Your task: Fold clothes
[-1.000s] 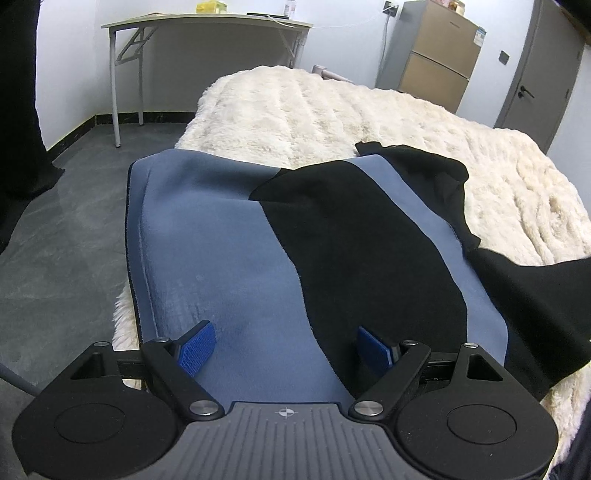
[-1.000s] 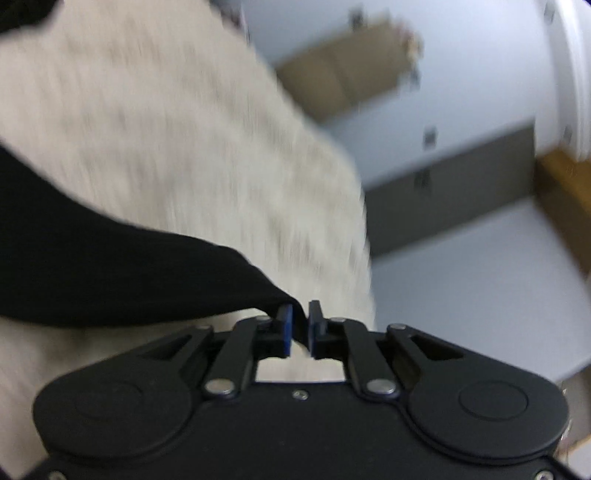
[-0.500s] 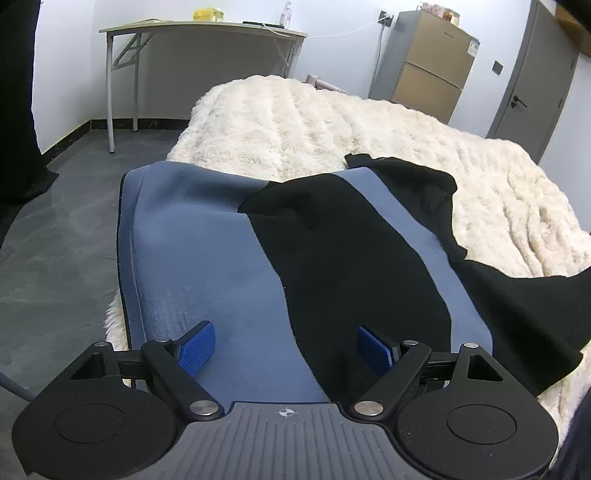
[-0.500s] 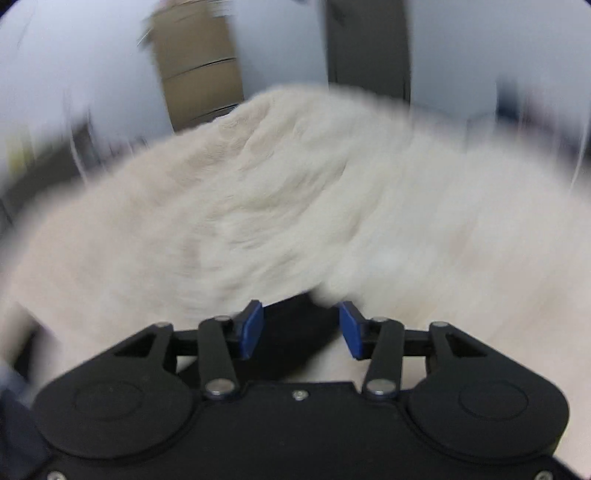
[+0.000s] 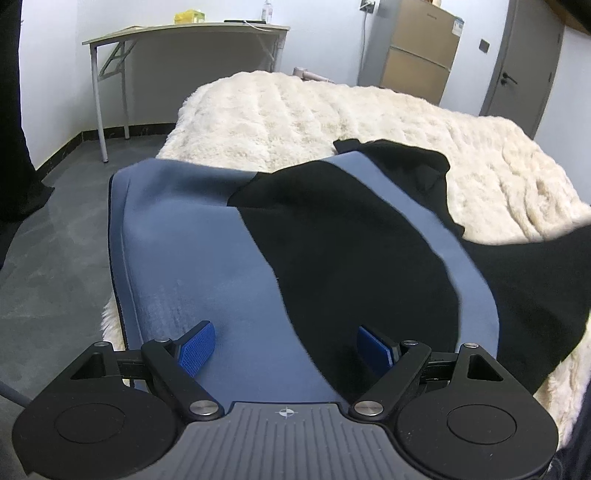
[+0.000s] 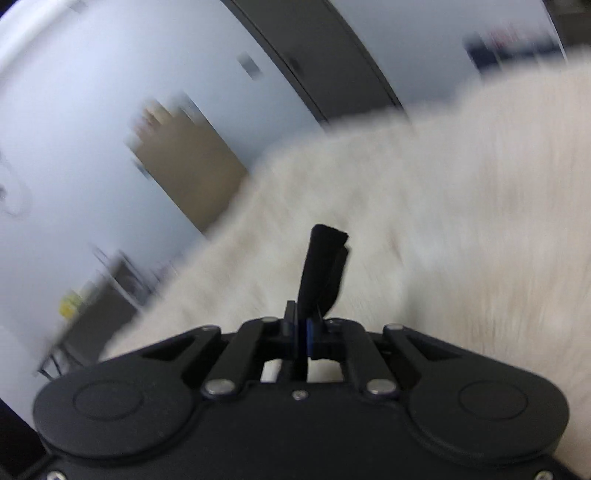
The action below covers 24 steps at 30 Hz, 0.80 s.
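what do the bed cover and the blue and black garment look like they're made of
The bed cover looks like cream faux fur or long-pile plush: shaggy, matte, quilted in soft ridges. The blue and black garment looks like a smooth matte knit, maybe jersey or thin fleece: it drapes in soft folds with no sheen. The exact fibre cannot be told. The right gripper pinches a black strip of it.

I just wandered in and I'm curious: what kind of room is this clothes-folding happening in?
Probably a bedroom or small studio flat. A bed covered by a fluffy cream blanket fills the middle, a tan two-door fridge stands by the grey door, and a pale folding desk lines the far wall.
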Tool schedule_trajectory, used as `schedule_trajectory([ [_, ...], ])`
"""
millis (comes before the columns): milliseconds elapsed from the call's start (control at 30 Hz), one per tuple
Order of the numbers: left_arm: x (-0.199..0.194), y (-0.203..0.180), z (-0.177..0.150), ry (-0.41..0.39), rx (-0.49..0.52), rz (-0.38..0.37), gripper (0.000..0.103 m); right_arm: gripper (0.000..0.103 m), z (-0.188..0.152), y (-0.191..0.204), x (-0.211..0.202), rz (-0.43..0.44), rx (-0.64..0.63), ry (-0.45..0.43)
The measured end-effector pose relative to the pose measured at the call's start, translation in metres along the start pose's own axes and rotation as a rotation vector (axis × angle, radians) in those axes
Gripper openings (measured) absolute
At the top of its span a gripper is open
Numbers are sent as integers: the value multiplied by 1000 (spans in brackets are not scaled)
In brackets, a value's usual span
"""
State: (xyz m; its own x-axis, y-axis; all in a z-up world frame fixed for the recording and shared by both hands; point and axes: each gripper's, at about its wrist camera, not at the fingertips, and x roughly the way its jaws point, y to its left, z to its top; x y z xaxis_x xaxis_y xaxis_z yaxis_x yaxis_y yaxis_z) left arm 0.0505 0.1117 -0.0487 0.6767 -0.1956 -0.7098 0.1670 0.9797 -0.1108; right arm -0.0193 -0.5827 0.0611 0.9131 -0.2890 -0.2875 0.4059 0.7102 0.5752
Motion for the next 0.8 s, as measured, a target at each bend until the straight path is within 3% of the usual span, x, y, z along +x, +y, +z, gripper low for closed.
schedule_trajectory([
  [133,3,-1,2,3,11,6,80,17,-5,-18,10,-219,-36,63],
  [200,2,-1,1,-1,8,3,80,18,-8,-26,15,-328,-54,95],
  [300,1,-2,0,-6,5,3,80,24,-15,-13,-3,-365,-108,7],
  [367,0,-1,1,-11,-6,0,80,50,-25,16,-20,-412,-196,-98],
  [433,-1,0,3,-21,-26,-11,80,58,-33,52,-34,-354,-284,-168],
  [500,-3,1,5,-37,-44,-29,81,62,-43,83,-34,-282,-342,-161],
  [567,-6,2,6,-55,-65,-51,81,85,-63,136,-35,-166,-430,-143],
  [667,-6,6,7,-64,-102,-83,82,86,-93,179,-30,-15,-441,-29],
  [733,-6,7,7,-69,-117,-98,82,86,-134,216,-22,131,-429,98],
  [800,-8,5,6,-76,-120,-108,82,89,-166,238,-16,222,-430,155],
])
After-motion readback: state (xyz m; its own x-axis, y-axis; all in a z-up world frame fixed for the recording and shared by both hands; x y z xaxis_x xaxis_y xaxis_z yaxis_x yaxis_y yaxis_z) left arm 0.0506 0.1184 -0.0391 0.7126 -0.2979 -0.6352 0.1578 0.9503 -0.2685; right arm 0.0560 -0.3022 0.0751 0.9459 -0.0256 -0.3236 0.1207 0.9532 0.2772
